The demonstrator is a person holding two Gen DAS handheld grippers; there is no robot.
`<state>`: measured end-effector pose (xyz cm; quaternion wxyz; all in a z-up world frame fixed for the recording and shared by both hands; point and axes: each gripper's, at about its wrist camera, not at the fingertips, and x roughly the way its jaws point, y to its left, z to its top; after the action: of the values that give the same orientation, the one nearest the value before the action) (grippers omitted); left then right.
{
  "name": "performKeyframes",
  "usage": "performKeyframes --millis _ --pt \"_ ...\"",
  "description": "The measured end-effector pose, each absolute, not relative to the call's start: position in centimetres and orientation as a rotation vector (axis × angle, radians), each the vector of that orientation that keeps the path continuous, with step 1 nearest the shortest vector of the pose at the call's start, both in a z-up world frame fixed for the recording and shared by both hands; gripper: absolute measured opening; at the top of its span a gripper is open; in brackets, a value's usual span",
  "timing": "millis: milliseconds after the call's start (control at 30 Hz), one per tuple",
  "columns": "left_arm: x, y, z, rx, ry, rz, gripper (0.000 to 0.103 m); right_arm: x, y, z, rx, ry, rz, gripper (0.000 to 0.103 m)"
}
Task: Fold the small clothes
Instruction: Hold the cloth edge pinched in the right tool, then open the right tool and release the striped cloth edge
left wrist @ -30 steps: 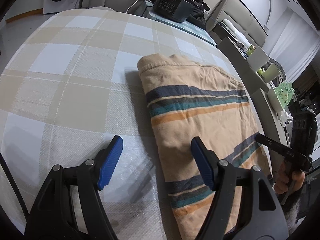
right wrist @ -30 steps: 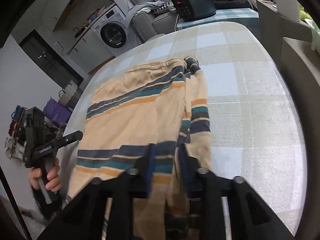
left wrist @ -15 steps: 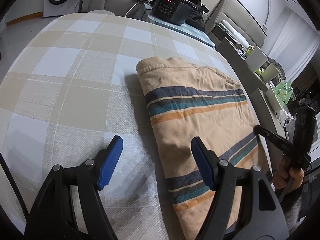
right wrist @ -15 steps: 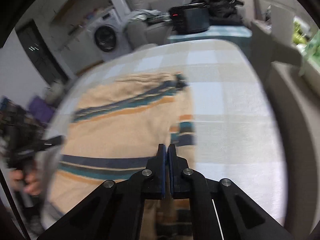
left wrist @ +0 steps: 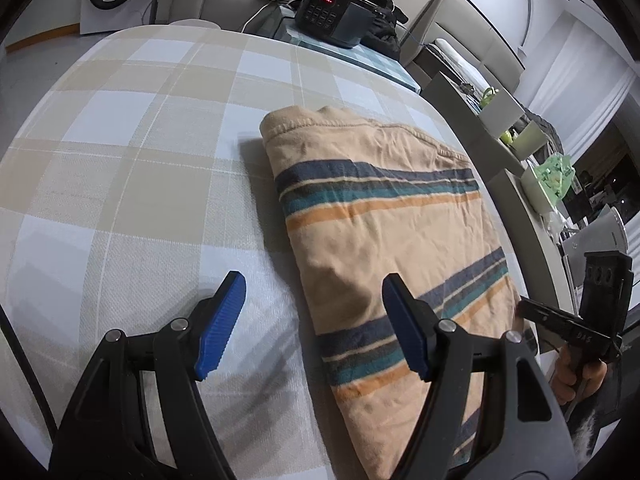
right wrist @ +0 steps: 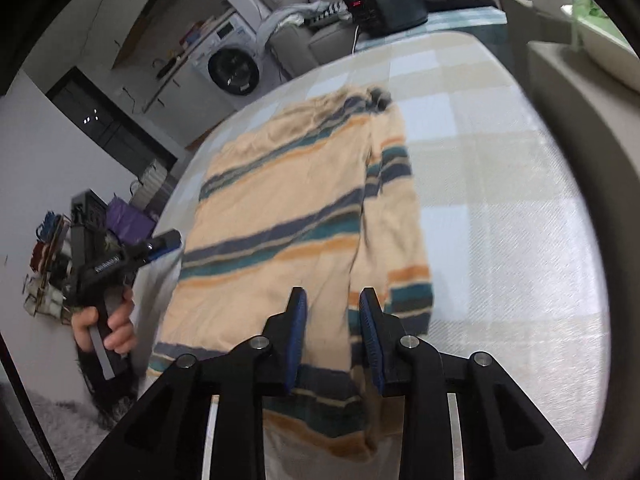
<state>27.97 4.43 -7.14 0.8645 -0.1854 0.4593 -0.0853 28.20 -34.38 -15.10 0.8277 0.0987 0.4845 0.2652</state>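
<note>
right tongs (right wrist: 332,336) opening, released striped shirt (right wrist: 296,216)

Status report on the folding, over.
Left gripper open, empty. Right gripper opening above striped garment, nothing pinched. Garment flat on checked tablecloth. Nothing in the way.

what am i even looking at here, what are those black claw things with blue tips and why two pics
Those are handheld grippers, not a robot: a person squeezes one in each hand, and each has a fisheye camera looking along its two blue-padded fingers. One picture is from the left gripper, the other from the right gripper. Each view also catches the other tool and the hand holding it. On the checked tablecloth lies a tan striped garment, partly folded, with a sleeve laid over its right side. The left gripper is wide open, straddling the garment's edge without pinching it. The right gripper's jaws are opening above the garment, with nothing gripped. Nothing is held.
</note>
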Motion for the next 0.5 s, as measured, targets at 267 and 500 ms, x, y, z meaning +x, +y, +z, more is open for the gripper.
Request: performKeyframes --millis 267,500 --pt "26.5 4.6 -7.2 -0.389 0.969 -0.166 0.068 26.7 -32.6 -13.1 0.041 0.928 0.537 0.005" --pt "25.3 4.5 -7.0 -0.376 0.972 -0.165 0.068 27.1 -33.1 -14.6 -0.020 0.966 0.433 0.019"
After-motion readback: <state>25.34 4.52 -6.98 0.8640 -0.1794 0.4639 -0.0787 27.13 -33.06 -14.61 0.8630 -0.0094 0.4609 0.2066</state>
